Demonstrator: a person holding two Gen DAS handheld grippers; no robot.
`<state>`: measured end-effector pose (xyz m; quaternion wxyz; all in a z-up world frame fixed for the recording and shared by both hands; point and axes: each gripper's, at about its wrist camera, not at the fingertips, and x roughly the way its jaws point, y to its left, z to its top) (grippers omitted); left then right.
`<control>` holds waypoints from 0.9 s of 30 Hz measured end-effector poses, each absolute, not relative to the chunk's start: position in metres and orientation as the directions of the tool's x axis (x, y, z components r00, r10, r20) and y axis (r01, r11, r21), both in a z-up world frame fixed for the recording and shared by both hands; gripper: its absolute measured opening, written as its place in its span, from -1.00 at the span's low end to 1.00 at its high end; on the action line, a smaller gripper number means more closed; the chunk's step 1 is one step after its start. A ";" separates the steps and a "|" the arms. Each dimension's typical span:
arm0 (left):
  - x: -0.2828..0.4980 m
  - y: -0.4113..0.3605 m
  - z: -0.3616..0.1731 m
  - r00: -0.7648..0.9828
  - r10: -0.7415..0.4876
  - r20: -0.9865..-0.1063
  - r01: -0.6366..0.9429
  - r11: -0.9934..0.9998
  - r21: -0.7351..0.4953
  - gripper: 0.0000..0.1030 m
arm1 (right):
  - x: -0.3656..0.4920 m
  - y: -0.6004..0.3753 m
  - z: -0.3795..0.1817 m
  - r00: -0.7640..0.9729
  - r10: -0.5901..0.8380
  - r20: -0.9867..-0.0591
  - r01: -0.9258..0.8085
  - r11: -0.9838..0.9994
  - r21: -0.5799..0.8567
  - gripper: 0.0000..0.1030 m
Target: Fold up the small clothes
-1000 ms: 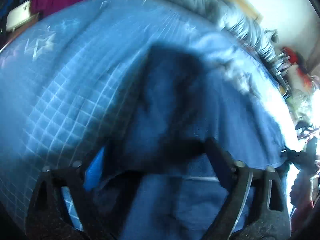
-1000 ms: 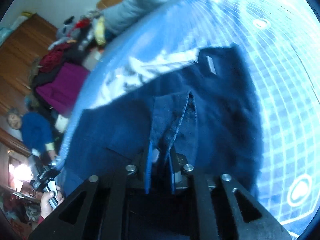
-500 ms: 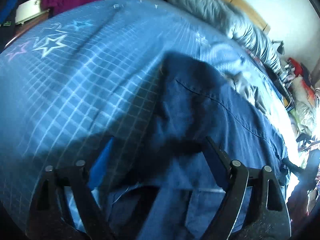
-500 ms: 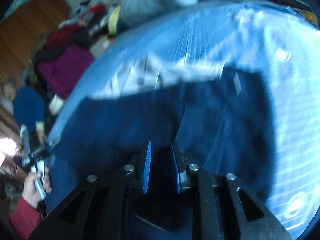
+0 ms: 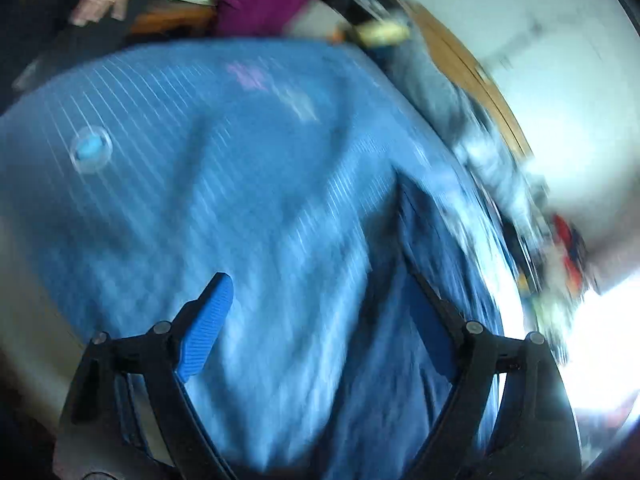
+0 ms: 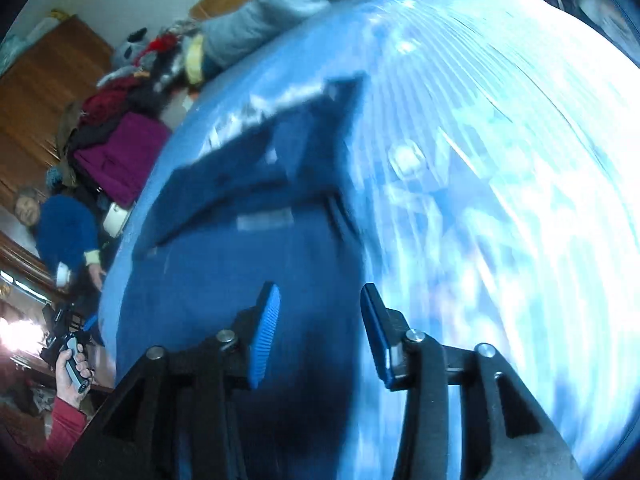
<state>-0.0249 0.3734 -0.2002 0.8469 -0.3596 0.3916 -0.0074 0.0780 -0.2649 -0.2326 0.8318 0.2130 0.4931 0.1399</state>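
Note:
A dark blue garment (image 6: 256, 216) lies spread on the blue checked bedspread (image 6: 500, 160). In the right wrist view my right gripper (image 6: 318, 320) is open and empty above the garment's near part. In the left wrist view my left gripper (image 5: 320, 300) is open and empty over the bedspread (image 5: 200, 200); the garment's edge (image 5: 424, 280) shows at the right, behind the right finger. Both views are blurred by motion.
A grey duvet (image 6: 280, 4) lies at the bed's far end. Piled clothes, among them a purple one (image 6: 120, 156), and a wooden wardrobe (image 6: 44, 88) stand beside the bed. A person in blue (image 6: 60, 232) sits beside it.
My right gripper has let go of the garment fold and opened. My left gripper has swung left off the garment, over bare bedspread.

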 end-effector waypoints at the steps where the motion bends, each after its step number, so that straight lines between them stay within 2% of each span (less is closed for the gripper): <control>1: -0.034 0.361 -0.204 0.661 -0.349 -0.664 -0.219 0.757 -0.616 0.68 | 0.060 -0.267 -0.233 0.460 0.442 -0.770 -0.023 0.873 0.487 -0.01; 3: -0.047 0.343 -0.212 0.610 -0.425 -0.669 -0.159 0.761 -0.629 0.69 | 0.026 -0.269 -0.237 0.423 0.450 -0.786 -0.041 0.876 0.480 0.06; 6: -0.063 0.328 -0.231 0.560 -0.511 -0.653 -0.127 0.725 -0.677 0.69 | -0.013 -0.267 -0.251 0.360 0.467 -0.808 -0.057 0.875 0.480 0.30; 10: -0.075 0.332 -0.246 0.521 -0.585 -0.622 -0.107 0.678 -0.727 0.69 | -0.040 -0.260 -0.276 0.288 0.501 -0.816 -0.054 0.860 0.508 0.32; 13: -0.078 0.335 -0.247 0.480 -0.579 -0.659 -0.114 0.704 -0.701 0.69 | -0.046 -0.255 -0.289 0.244 0.518 -0.820 -0.052 0.851 0.522 0.32; 19: -0.097 0.332 -0.237 0.447 -0.585 -0.677 -0.079 0.728 -0.681 0.69 | -0.049 -0.250 -0.296 0.237 0.557 -0.796 -0.058 0.826 0.561 0.32; 23: -0.089 0.312 -0.246 0.384 -0.544 -0.746 -0.052 0.794 -0.605 0.69 | -0.051 -0.256 -0.304 0.229 0.566 -0.792 -0.043 0.819 0.573 0.32; 27: -0.086 0.299 -0.257 0.349 -0.550 -0.759 -0.039 0.801 -0.597 0.68 | -0.053 -0.256 -0.310 0.205 0.554 -0.807 -0.044 0.829 0.558 0.32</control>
